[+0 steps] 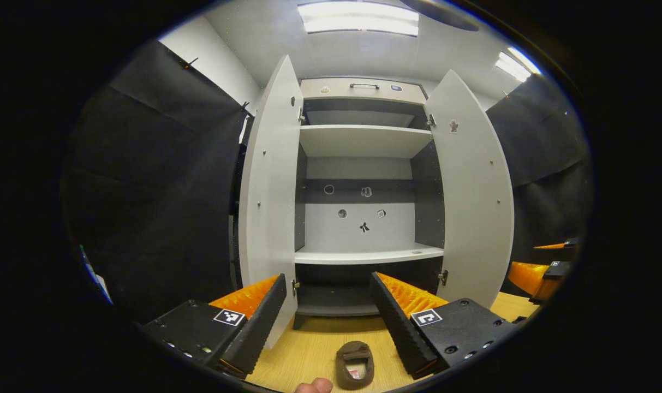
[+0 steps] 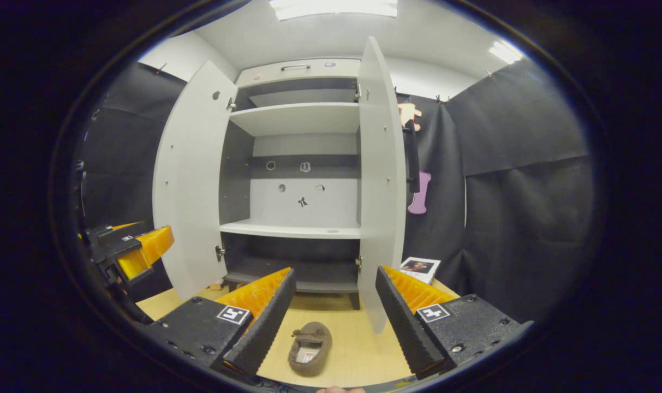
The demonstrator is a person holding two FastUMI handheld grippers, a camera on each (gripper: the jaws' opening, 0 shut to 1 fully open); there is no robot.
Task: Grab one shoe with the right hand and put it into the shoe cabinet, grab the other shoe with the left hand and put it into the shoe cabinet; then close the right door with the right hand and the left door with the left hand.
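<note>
A small brown shoe (image 1: 355, 364) lies on the wooden floor in front of the shoe cabinet (image 1: 363, 254), between the fingers of my left gripper (image 1: 331, 322), which is open and above it. In the right gripper view a brown shoe (image 2: 310, 341) lies on the floor between the fingers of my open right gripper (image 2: 333, 314). The cabinet (image 2: 292, 229) stands with both doors wide open, left door (image 1: 268, 202) and right door (image 1: 472, 196). Its shelves hold no shoes. The right gripper (image 1: 546, 267) shows at the right edge of the left gripper view; the left gripper (image 2: 126, 248) at the left edge of the right gripper view.
Black cloth walls close in both sides. A white booklet (image 2: 419, 267) lies on the floor right of the cabinet. A purple shape (image 2: 419, 194) hangs on the cloth beside the right door (image 2: 382, 180). A fingertip (image 1: 314, 386) shows at the bottom edge.
</note>
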